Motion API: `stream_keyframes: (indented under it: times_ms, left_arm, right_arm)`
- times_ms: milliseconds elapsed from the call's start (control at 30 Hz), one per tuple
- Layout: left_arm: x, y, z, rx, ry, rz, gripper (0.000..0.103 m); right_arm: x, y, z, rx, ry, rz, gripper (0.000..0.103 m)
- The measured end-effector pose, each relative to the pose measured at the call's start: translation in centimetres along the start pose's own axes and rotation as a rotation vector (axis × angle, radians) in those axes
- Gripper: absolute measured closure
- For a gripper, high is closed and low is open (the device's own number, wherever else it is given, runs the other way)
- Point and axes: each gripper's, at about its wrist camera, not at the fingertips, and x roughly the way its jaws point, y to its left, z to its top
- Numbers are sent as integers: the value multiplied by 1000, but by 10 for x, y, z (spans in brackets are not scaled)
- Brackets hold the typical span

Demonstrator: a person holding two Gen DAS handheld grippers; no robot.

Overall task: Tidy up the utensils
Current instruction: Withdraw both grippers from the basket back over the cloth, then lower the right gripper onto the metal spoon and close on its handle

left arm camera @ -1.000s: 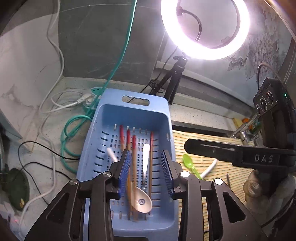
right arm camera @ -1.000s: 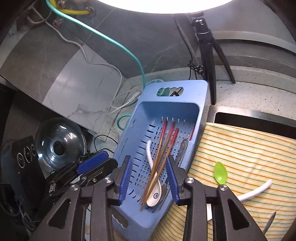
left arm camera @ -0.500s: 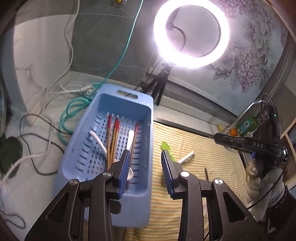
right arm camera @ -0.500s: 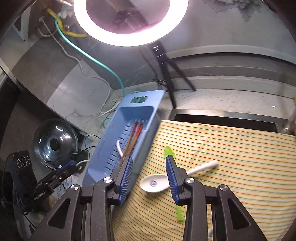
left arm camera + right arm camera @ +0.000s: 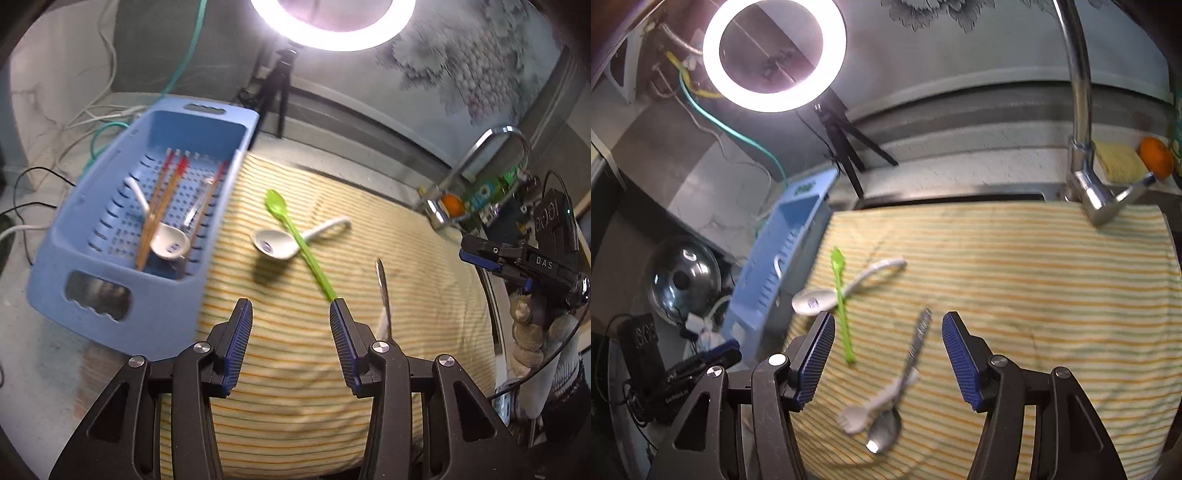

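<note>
Both views swung off basket (image 5: 155,206); metal spoon (image 5: 905,376) between right hand-held gripper (image 5: 888,354) fingers

home kitchen: chrome faucet (image 5: 1080,122) over sink covered by striped towel (image 5: 1015,266), sponge (image 5: 1117,164) on ledge, pot lid (image 5: 681,282) (ring light (image 5: 774,55) on tripod = recording setup)

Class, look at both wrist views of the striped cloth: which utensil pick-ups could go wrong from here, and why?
1. The green spoon lies across the white ceramic spoon; lifting either could drag or flip the other.
2. The metal spoon crosses the white plastic fork between the open fingers of the right gripper, so a grab may catch both.
3. The striped cloth is soft; fingers could snag it.
</note>
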Motion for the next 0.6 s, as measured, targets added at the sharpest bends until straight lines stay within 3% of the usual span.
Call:
stream_keyframes:
  times_ms: [233,433,600]
  left_arm:
    - [22,-42,-26,28,40,-14,61]
    - [37,-68,-49,68,105,8,61]
    - [44,-94,-58,167,178,-42,61]
  right_arm:
    - [3,-27,-21,28,104,72,48]
    - [18,-32,-27,34,193,150,58]
    - [52,-38,-27,88,255,184,69]
